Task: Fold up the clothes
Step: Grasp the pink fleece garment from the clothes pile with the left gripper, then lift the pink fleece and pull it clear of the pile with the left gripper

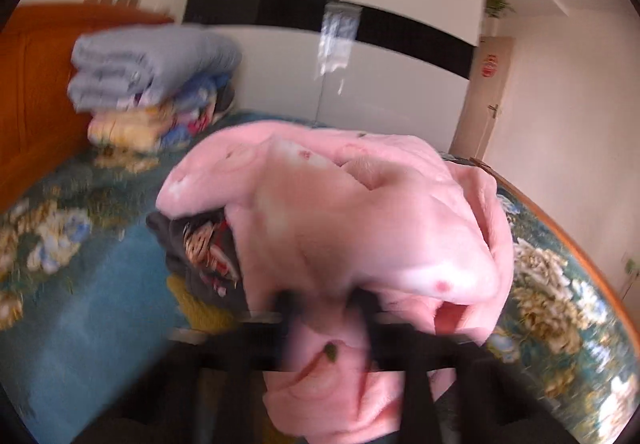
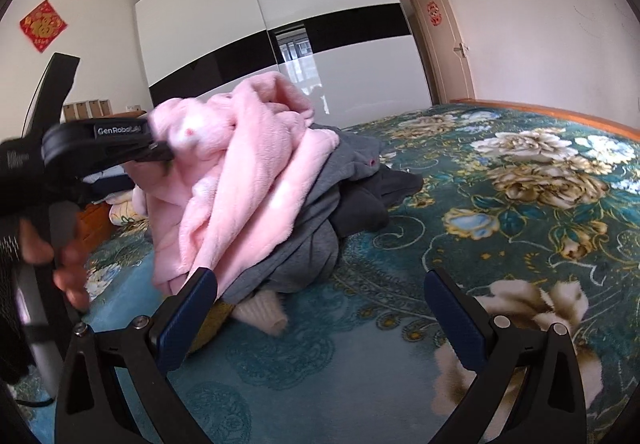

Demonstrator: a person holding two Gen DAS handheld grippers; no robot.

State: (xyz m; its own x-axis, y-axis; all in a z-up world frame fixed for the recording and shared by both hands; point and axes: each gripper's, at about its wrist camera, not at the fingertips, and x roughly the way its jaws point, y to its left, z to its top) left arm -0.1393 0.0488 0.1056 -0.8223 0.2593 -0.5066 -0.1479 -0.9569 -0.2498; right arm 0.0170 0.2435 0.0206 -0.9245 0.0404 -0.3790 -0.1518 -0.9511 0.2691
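A fluffy pink garment (image 1: 340, 212) hangs lifted above a heap of clothes on the bed. My left gripper (image 1: 328, 304) is shut on a fold of it, the view blurred. From the right wrist view the left gripper (image 2: 166, 152) shows at the left, held by a hand (image 2: 68, 264), pinching the pink garment (image 2: 248, 180) at its upper left edge. Under the pink cloth lie grey garments (image 2: 316, 228) and a patterned dark piece (image 1: 208, 252). My right gripper (image 2: 320, 308) stands open low over the bedspread, in front of the heap, nothing between its blue pads (image 2: 188, 316).
The bed carries a teal floral bedspread (image 2: 520, 184). Folded blankets (image 1: 152, 76) are stacked at the orange headboard (image 1: 36, 92). A white and black wardrobe (image 2: 280, 32) stands behind, with a door (image 2: 444, 40) at the right. A cream knit piece (image 2: 264, 312) pokes from under the heap.
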